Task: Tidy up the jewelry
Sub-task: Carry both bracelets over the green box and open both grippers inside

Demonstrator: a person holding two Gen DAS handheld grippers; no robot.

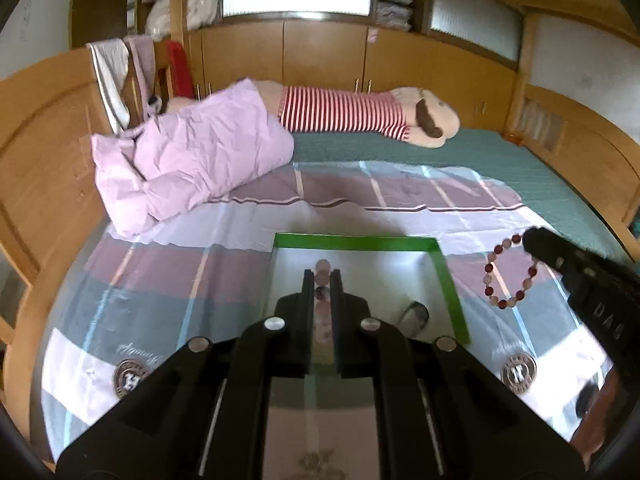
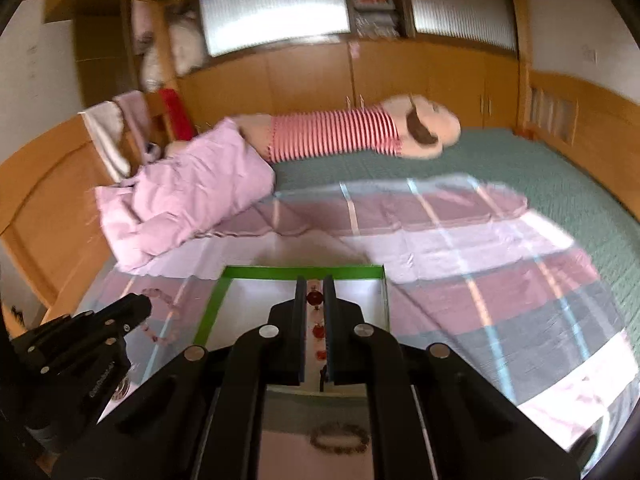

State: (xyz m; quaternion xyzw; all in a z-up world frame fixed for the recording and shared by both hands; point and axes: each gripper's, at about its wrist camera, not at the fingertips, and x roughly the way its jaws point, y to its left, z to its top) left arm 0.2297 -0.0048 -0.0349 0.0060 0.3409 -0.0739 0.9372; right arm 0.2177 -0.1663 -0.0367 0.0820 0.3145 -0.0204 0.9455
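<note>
My left gripper [image 1: 322, 274] is shut on a pale pink bead bracelet [image 1: 322, 268], held above a green-rimmed tray [image 1: 356, 242]. At the right edge of the left wrist view, my right gripper [image 1: 530, 238] holds up a red-and-pink bead bracelet [image 1: 510, 272] that hangs as an open loop beside the tray. In the right wrist view my right gripper [image 2: 316, 280] is shut on that red-and-pink bracelet [image 2: 315, 299]. My left gripper [image 2: 144, 306] shows at the left with the pale bracelet [image 2: 160, 312] dangling. A dark beaded bracelet [image 2: 340, 438] lies in the tray [image 2: 304, 270].
The tray rests on a striped pink, white and grey sheet [image 1: 160, 272] spread over a green bed cover [image 1: 500, 160]. A pink pillow [image 1: 188, 152] and a striped plush toy [image 1: 360, 114] lie farther back. Wooden bed boards and cupboards surround the bed.
</note>
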